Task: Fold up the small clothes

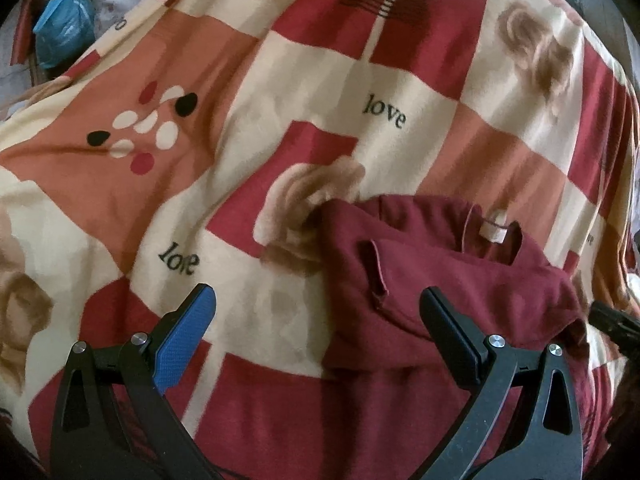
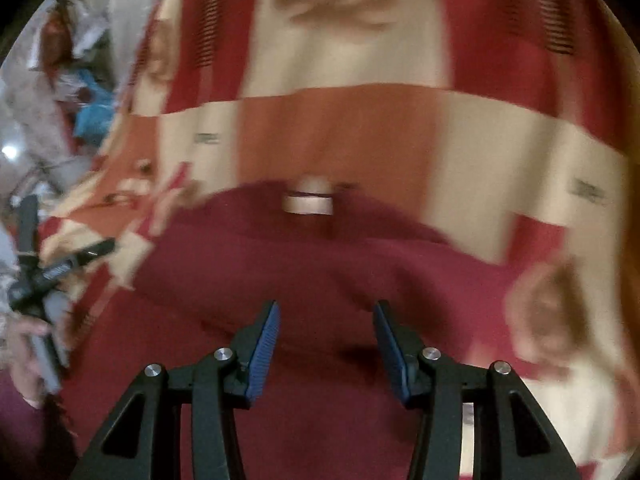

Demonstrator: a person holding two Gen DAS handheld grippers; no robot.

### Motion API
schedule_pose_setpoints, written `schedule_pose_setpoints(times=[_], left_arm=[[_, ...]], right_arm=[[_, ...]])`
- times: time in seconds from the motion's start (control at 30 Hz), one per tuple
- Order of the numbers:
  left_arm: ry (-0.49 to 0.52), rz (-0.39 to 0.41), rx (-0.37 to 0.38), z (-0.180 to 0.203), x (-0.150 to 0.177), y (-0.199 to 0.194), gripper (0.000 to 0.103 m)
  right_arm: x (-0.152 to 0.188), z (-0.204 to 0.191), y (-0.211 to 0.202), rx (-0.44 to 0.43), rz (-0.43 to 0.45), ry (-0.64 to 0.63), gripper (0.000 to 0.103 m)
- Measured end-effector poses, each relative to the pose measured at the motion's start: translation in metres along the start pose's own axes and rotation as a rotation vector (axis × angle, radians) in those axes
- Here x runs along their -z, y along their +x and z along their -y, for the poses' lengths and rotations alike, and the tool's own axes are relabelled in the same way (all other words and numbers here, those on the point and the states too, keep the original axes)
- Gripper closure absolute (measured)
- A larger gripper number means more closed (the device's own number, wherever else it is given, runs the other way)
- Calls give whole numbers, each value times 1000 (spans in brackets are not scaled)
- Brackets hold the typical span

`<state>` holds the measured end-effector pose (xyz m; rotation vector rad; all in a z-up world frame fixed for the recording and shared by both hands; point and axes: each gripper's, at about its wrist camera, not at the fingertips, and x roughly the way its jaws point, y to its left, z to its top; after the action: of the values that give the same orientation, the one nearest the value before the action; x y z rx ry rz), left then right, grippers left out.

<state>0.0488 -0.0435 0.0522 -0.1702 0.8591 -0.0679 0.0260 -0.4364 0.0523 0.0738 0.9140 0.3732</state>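
My right view smeared by motion: print words on blanket (image 2: pixel 500 152) unreadable there, shirt (image 2: pixel 320 264) edges soft, label (image 2: pixel 307 203) text illegible; clutter at far left too blurred to name. In left view my own right finger covers part of shirt (image 1: pixel 460 272), lower hem cut by frame bottom. Blue bag (image 1: pixel 64 28) half cropped at corner. My right gripper (image 1: pixel 612 322) only dark sliver at edge

Bedspread (image 1: pixel 304 80): checked red, cream, orange blocks; tan rose prints; black "love" lettering; cluster of cream, black, red ovals far left. Garment (image 1: pixel 440 280): plain maroon, white label (image 1: pixel 493 232) at neckline. Left gripper (image 1: pixel 316 312): black frame, blue pads. Right gripper (image 2: pixel 326 320): black, blue ribbed pads. Bag (image 1: pixel 60 28) far left: turquoise.
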Motion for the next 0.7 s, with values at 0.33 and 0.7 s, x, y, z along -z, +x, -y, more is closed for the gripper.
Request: schedule_pose_setpoints(times=[0.33,0.7], left_arm=[[29,-17,-25,7,6,9,1],[49,-16,-7,13,8,7,1]], right_arm=[[33,41,10,131,-62,-38,96],[70,67,-30,105,-110,-6,98]])
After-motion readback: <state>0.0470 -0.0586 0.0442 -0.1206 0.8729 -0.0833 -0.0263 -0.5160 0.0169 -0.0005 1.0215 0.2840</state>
